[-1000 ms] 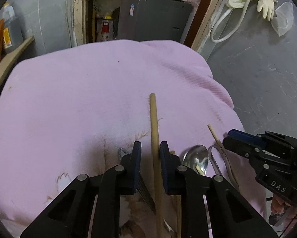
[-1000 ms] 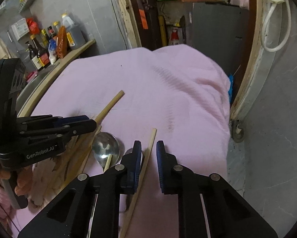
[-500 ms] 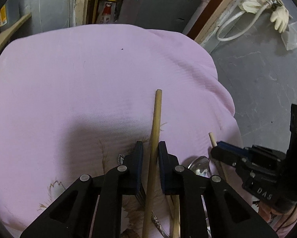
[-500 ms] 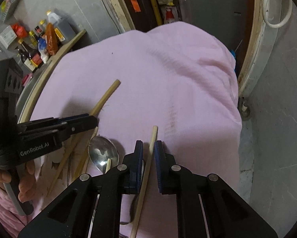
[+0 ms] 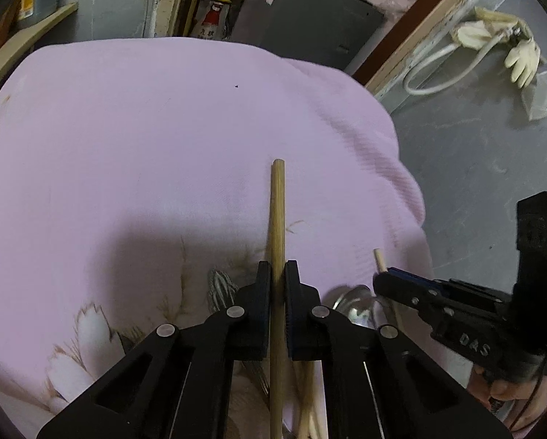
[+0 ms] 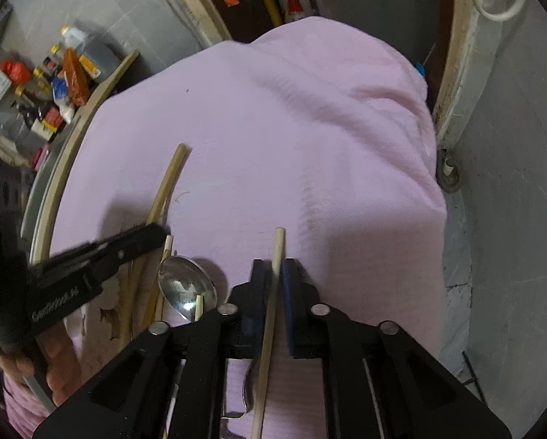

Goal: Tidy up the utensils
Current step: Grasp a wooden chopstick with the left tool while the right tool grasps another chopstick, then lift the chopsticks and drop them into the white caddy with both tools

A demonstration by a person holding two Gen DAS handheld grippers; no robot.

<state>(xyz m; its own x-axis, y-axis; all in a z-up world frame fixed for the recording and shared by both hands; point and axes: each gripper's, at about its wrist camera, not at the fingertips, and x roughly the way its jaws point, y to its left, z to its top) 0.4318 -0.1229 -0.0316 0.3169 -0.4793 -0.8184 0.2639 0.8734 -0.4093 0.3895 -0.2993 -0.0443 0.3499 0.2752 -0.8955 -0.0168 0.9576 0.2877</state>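
My left gripper (image 5: 277, 270) is shut on a thick wooden stick (image 5: 277, 212) that points forward above the pink cloth (image 5: 145, 139). My right gripper (image 6: 275, 267) is shut on a thin wooden chopstick (image 6: 278, 245). In the right wrist view the left gripper (image 6: 142, 239) and its stick (image 6: 169, 179) show at the left. A metal spoon (image 6: 185, 289) lies on the cloth between the grippers, with another chopstick (image 6: 167, 248) beside it. The right gripper (image 5: 387, 278) and its chopstick tip (image 5: 378, 259) show in the left wrist view. Fork tines (image 5: 220, 285) lie beside the left gripper's left finger.
The cloth drops off to a grey floor (image 6: 511, 183) on the right. A shelf of bottles and packets (image 6: 50, 84) runs along the left. A dark cabinet (image 5: 310, 22) and a doorway stand behind. Rubber gloves and a hose (image 5: 493, 44) hang on the wall.
Both grippers have closed fully on their sticks and lifted them. The views have tilted down toward the cloth.
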